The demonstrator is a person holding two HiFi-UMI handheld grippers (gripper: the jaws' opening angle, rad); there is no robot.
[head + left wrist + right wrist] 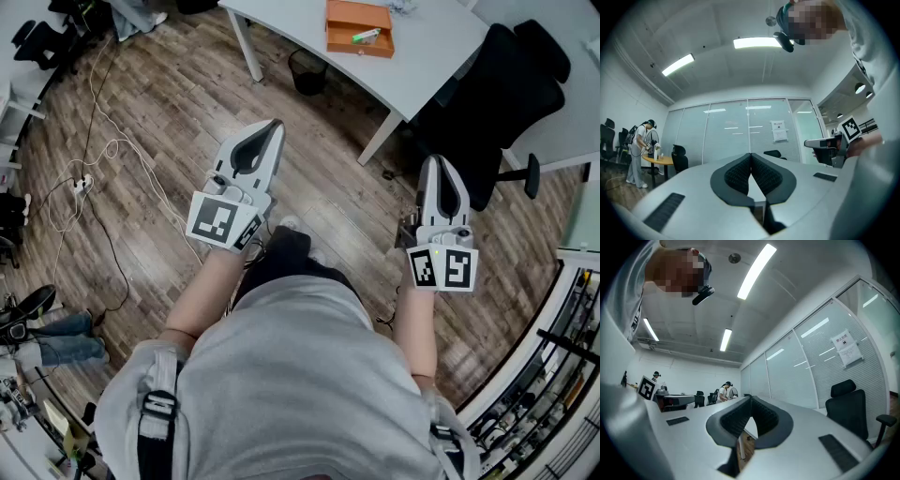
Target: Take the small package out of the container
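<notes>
Standing back from the table point(427, 52), we hold left gripper point(272, 128) and right gripper point(438, 162) with jaws pressed together, empty; orange container point(356, 45) rests there

Across the far side runs the surface point(427, 56), and on it sits the container point(358, 46), with the small package point(367, 37) lying inside, right of its middle. At the surface's near edge, a bin point(307, 71) stands on the floor point(178, 103), between the two legs. To the right, a chair point(506, 89) is close against the surface's near-right edge. Both claws hang over the floor, well apart from the surface. The left claw point(274, 125) is at near left and the right claw point(438, 161) at near right, just beside the chair. Cables point(98, 150) trail across the floor far out left.
</notes>
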